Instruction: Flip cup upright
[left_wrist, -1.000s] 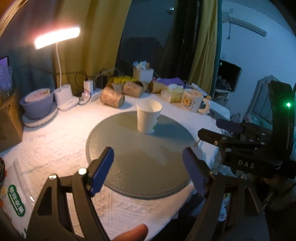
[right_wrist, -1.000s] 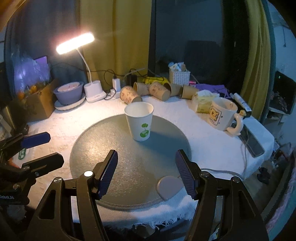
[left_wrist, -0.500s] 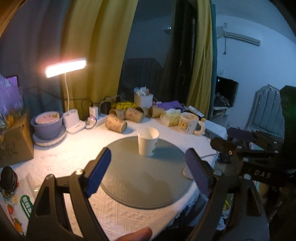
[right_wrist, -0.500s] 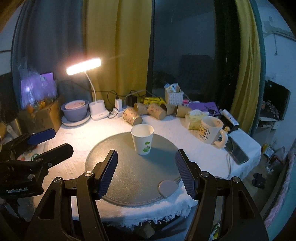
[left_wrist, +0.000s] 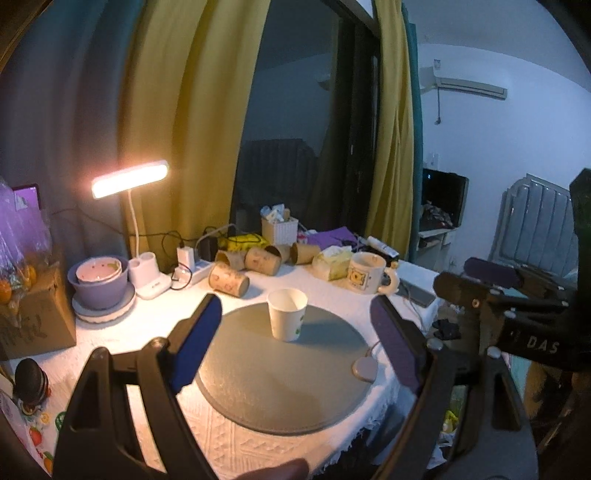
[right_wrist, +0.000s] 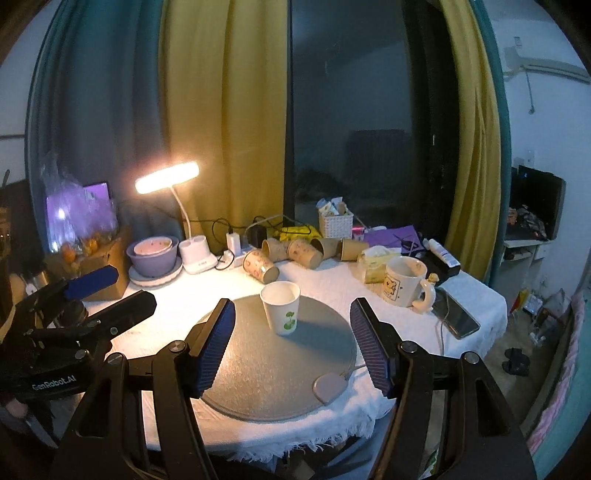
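A white paper cup (left_wrist: 287, 314) with a green print stands upright, mouth up, on the round grey mat (left_wrist: 258, 373); it also shows in the right wrist view (right_wrist: 280, 308) on the mat (right_wrist: 258, 376). My left gripper (left_wrist: 295, 347) is open and empty, held back from the table, well short of the cup. My right gripper (right_wrist: 291, 343) is open and empty, also back from the cup. The right gripper shows at the right of the left wrist view (left_wrist: 480, 284); the left gripper shows at the left of the right wrist view (right_wrist: 99, 291).
Several brown paper cups (right_wrist: 260, 265) lie on their sides at the back. A white mug (right_wrist: 404, 281), tissue pack (right_wrist: 376, 264), phone (right_wrist: 458, 317), lit desk lamp (right_wrist: 168, 179), purple bowl (right_wrist: 153, 254), cardboard box (left_wrist: 33, 314) and small pink puck (right_wrist: 328, 386) stand around the mat.
Both grippers have pulled back and up from the table, so the cup and mat look smaller and farther. The cup has stayed upright in place.
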